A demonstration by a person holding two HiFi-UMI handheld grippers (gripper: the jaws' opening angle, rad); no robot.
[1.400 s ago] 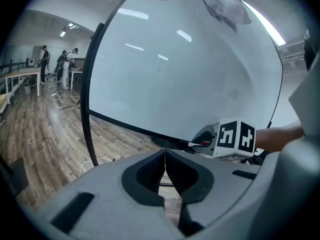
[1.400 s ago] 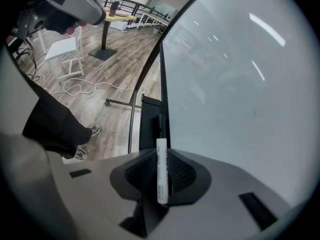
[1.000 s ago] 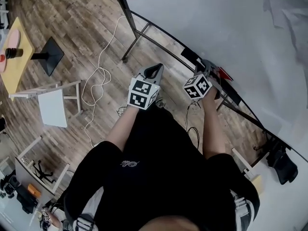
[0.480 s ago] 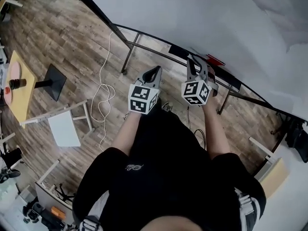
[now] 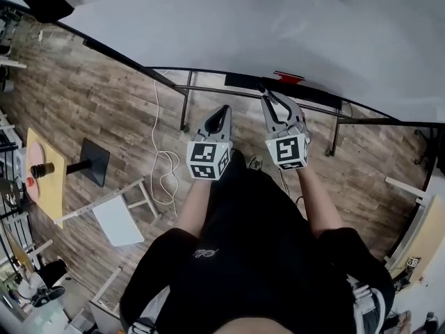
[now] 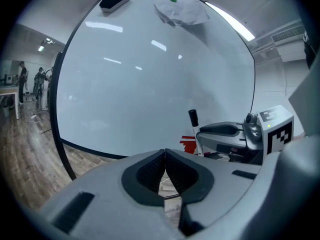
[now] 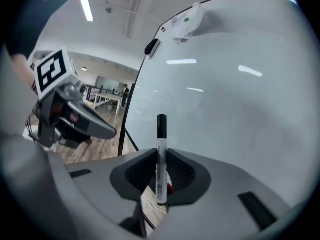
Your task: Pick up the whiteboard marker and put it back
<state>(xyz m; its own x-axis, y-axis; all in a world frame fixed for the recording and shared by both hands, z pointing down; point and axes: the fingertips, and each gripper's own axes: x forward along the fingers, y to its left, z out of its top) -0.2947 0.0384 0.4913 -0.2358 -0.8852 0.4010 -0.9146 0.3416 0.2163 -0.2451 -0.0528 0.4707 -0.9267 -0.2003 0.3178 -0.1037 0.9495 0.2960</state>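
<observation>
Whiteboard point(image 5: 229, 26): stood upright ahead of both grippers and filled most of each gripper view.
Ledge point(image 5: 278, 83): ran dark along the board's lower edge, with a red item point(image 5: 288, 76) lying on it. It was probably where the marker belonged.
Right gripper point(image 7: 161, 174): was clamped on the marker's barrel, gripping it low down, and pointed toward the board.
Left gripper point(image 6: 165, 156): was pressed together with nothing between its jaws, just beside the right one.
Whiteboard marker point(image 7: 161, 149): stood upright in the right jaws, black cap point(image 7: 161, 125) on top, clear of board and ledge.
Step in hand: seemingly carrying the marker back to the ledge.
Doing it well: roll the wrist so the barrel lies along the ledge and set it beside the red item. Loosen the jaws only once it rests, with the idle left tool held clear.
</observation>
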